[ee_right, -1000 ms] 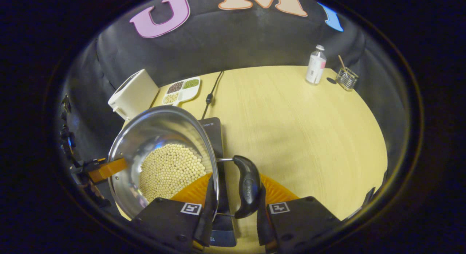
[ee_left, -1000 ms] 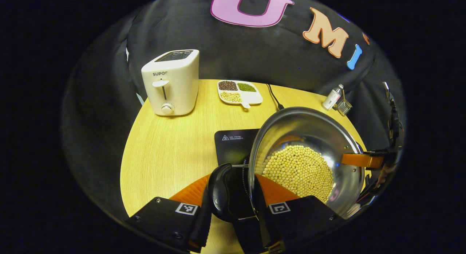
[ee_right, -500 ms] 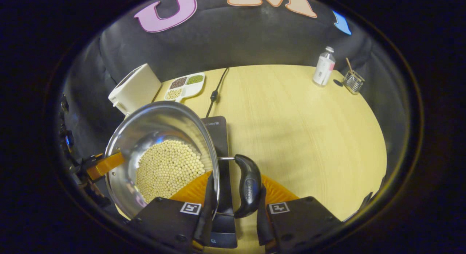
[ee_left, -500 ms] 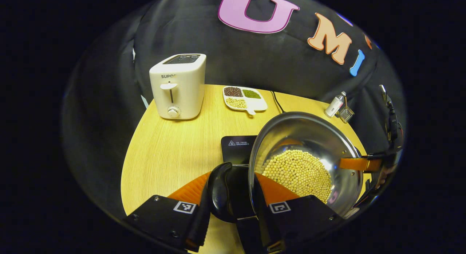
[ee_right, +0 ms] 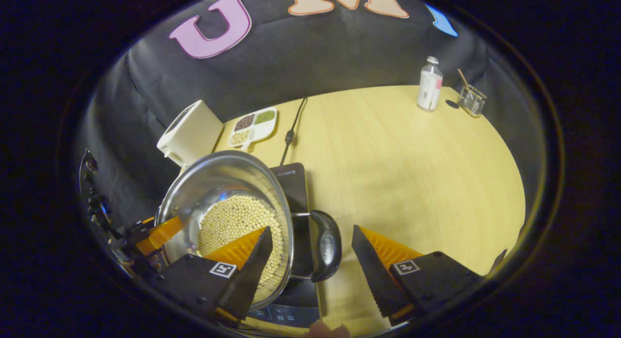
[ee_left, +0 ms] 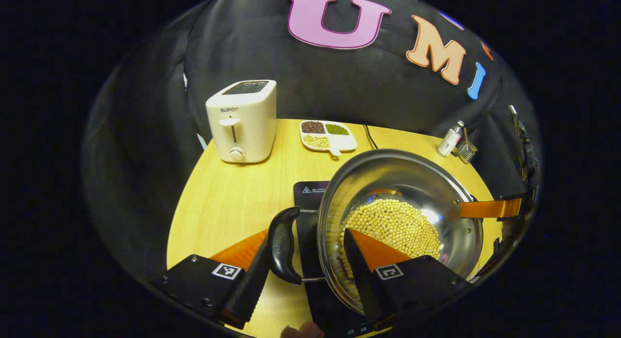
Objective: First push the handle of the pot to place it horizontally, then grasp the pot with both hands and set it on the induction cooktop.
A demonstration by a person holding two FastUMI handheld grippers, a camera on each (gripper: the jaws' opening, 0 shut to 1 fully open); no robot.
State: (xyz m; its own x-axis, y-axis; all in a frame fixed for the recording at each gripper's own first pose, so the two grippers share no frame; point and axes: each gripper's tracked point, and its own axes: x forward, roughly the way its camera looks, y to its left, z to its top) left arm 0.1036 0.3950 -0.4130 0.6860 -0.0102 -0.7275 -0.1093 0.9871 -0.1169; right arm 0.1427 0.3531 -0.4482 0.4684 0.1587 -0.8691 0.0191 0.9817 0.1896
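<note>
Steel, round and shiny, the pot (ee_left: 427,183) of pale beans sits on the black induction cooktop (ee_right: 291,183) at the near part of the yellow wooden surface (ee_right: 412,158). We judge the placing done and the release in hand. Our left tool (ee_left: 303,275) and right tool (ee_right: 310,265) both stand spread, each loosely straddling a black loop handle (ee_right: 327,246) of the pot without pressing it. Next, we should back both straight away from the pot.

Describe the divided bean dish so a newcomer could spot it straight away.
Start at the white toaster at the table's far edge. The divided bean dish lies flat just beside it. Unlike its neighbours, it is a shallow white tray with three compartments: dark, green and pale beans.
</note>
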